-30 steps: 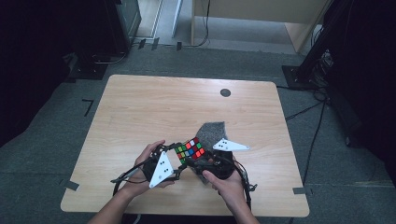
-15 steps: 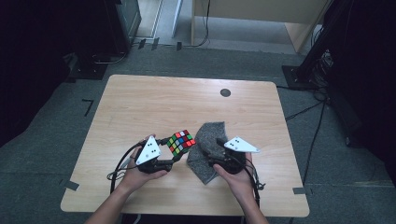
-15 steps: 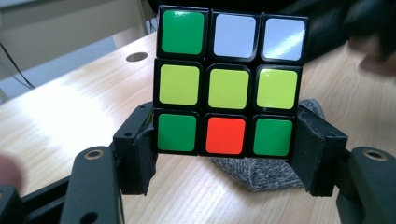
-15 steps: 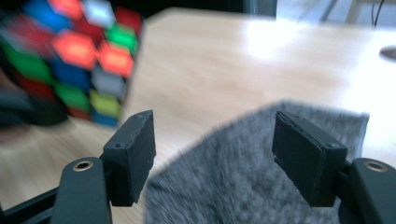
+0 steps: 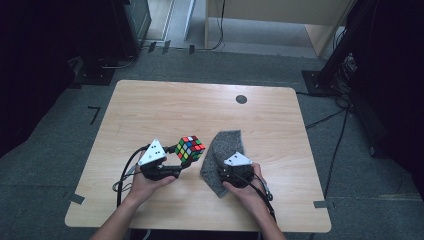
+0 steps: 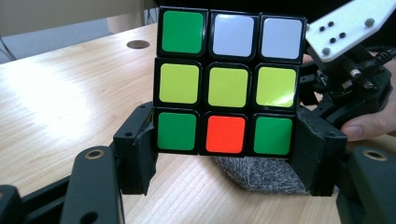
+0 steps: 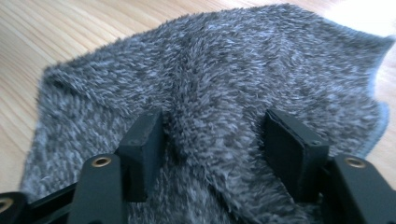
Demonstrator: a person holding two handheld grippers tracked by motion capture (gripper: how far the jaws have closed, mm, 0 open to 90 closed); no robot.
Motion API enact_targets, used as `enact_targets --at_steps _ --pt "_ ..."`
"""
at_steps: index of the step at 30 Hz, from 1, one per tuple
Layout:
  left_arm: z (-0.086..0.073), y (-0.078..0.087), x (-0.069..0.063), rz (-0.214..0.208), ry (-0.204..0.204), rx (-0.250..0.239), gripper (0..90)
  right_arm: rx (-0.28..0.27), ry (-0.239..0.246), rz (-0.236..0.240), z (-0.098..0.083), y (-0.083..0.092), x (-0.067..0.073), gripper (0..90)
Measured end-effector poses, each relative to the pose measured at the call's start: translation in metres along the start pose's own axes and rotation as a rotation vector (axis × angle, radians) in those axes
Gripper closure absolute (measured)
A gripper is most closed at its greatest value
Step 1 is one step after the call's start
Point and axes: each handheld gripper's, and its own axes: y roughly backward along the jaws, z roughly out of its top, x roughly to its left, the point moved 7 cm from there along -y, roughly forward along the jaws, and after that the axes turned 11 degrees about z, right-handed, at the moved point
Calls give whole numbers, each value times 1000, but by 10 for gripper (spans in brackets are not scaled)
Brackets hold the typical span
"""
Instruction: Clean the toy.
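The left tool is clenched on the puzzle cube, which sits between its jaws, lifted above the surface. The right tool has just been closing; its jaws press down into the grey cloth with a fold bunched between them, not yet pinched. Picking up the cube looks done. Gripping the cloth and wiping the cube seem left.

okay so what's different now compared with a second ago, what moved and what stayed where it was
The left hand-held gripper carried the puzzle cube off the grey cloth toward the left. The right hand-held gripper came down onto the cloth, and its jaws have just been closing with a fold of cloth between them. The left grip on the cube stayed; the table is unchanged.
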Motion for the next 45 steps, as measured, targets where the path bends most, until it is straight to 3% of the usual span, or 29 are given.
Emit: enact_targets --at_steps 3,5,7,10,13,17,20,22,25,27,30,34,36,38,43,45 --pt "1 1 -1 0 -1 -6 338 -20 -47 37 -2 0 -3 437" --pt "1 0 -1 3 -8 -3 338 -22 -45 34 -2 2 -2 638" --pt "0 -1 -2 11 -21 5 338 -10 -49 32 -2 5 -1 742" --pt "-2 -3 -2 30 -34 27 339 -15 -57 36 0 10 1 776" --pt "-3 -3 -2 30 -38 35 339 -102 -70 38 11 25 2 784" --pt "-5 -4 -4 35 -65 48 339 -287 -92 91 36 57 8 785" --pt "-8 -8 -8 58 -114 78 339 -390 -47 101 57 83 21 784" --pt "-11 -11 -12 73 -141 104 339 -424 12 111 69 94 36 782" --pt "-13 -15 -22 95 -199 137 340 -413 108 105 79 96 59 777" --pt "-15 -18 -30 113 -250 156 340 -374 163 93 79 89 72 775" --pt "-15 -20 -40 132 -320 181 340 -316 253 53 76 76 87 768" --pt "-15 -19 -50 132 -374 188 340 -241 401 -18 69 62 103 758" --pt "-15 -19 -51 138 -393 187 342 -197 467 -56 66 56 104 755" --pt "-15 -18 -50 128 -394 186 343 -193 464 -72 65 56 101 755" --pt "-12 -15 -46 123 -376 166 343 -245 348 -162 72 72 75 757" --pt "-10 -14 -46 122 -368 152 343 -281 324 -134 73 77 76 756"
